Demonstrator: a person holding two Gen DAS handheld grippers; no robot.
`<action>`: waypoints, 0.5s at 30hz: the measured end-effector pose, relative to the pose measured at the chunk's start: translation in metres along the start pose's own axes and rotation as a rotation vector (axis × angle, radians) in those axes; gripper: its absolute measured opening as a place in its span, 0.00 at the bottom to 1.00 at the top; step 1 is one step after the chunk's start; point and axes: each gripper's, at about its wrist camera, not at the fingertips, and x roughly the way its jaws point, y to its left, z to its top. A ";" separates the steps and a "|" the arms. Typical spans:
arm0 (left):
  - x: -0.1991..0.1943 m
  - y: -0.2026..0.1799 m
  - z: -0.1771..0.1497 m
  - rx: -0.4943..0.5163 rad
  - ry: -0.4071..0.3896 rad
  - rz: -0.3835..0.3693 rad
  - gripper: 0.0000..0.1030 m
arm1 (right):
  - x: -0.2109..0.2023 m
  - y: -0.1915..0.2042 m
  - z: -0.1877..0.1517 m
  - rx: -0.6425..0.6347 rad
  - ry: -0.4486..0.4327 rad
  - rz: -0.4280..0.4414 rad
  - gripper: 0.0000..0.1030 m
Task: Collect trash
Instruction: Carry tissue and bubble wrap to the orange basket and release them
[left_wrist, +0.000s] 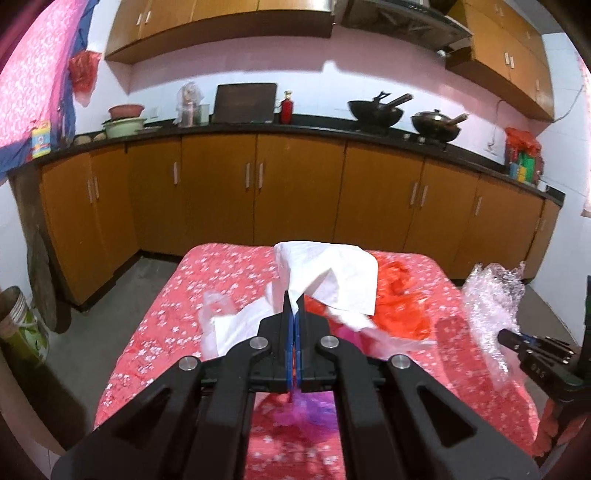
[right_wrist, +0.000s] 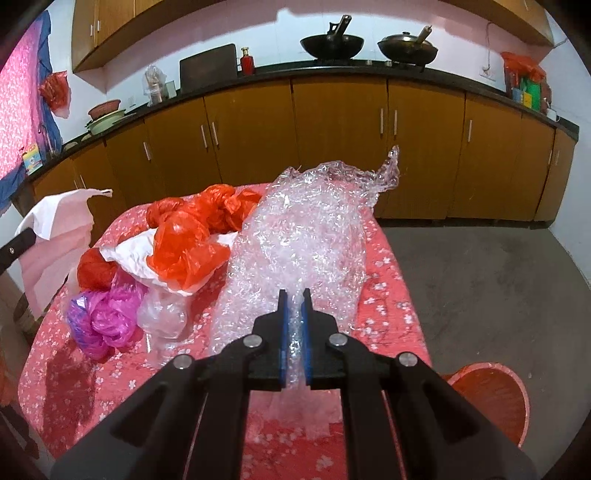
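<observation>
**Both tongs clamped on trash above the worktop**

The left tongs (left_wrist: 294, 301) pinch a white tissue (left_wrist: 332, 277), lifted over the red floral worktop (left_wrist: 166, 314). The right tongs (right_wrist: 294, 301) grip clear bubble wrap (right_wrist: 306, 229). Orange (right_wrist: 184, 247) and purple bags (right_wrist: 107, 317) lie left; a red bin (right_wrist: 491, 391) stands near right.

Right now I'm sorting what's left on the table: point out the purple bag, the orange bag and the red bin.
purple bag (right_wrist: 107, 317), right wrist view, crumpled middle
orange bag (right_wrist: 184, 254), right wrist view, front fold
red bin (right_wrist: 491, 398), right wrist view, inner wall
</observation>
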 end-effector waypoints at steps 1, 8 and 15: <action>-0.002 -0.005 0.002 0.006 -0.005 -0.011 0.00 | -0.004 -0.003 0.000 0.002 -0.006 -0.003 0.08; -0.012 -0.041 0.010 0.031 -0.019 -0.107 0.00 | -0.022 -0.028 -0.002 0.020 -0.034 -0.030 0.08; -0.014 -0.088 0.006 0.059 0.003 -0.231 0.00 | -0.037 -0.063 -0.014 0.061 -0.048 -0.077 0.08</action>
